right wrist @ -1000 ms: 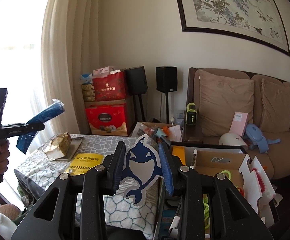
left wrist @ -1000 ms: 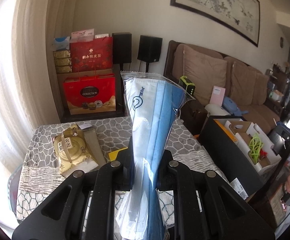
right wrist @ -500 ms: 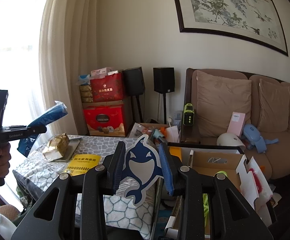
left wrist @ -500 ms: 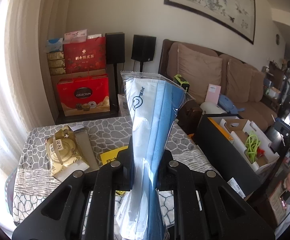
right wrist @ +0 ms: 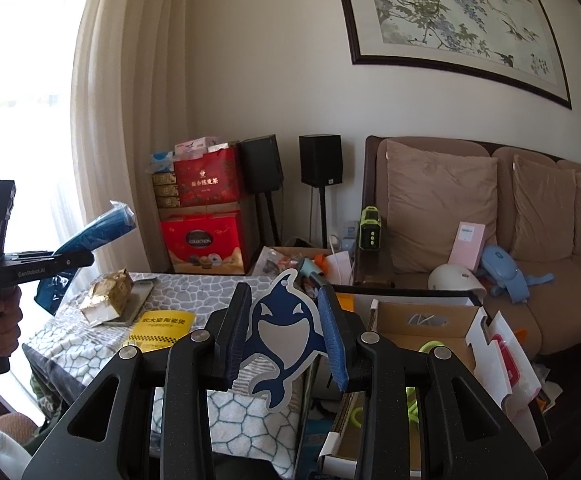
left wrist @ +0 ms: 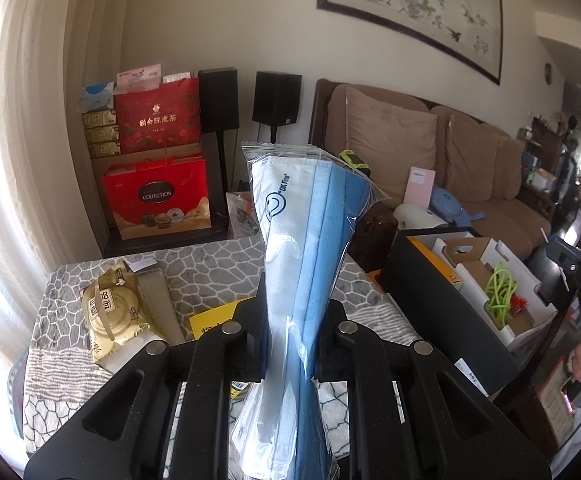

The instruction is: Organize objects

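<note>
Two grippers, each holding a packet above a cluttered table
Left gripper [left wrist: 290, 320] pinches a bag of masks [left wrist: 310, 220] between its jaws; right gripper [right wrist: 286, 332] clamps a whale card [right wrist: 284, 340]

Left claw [left wrist: 290, 344] clamped, tilted down; right claw [right wrist: 286, 336] gripping, near level.

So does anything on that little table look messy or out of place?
The gold foil packet lies crumpled and tilted, half on the grey tray, not flat. The yellow leaflet sits skewed beside it. Nothing looks spilled. The table's patterned cloth lies smooth.
</note>
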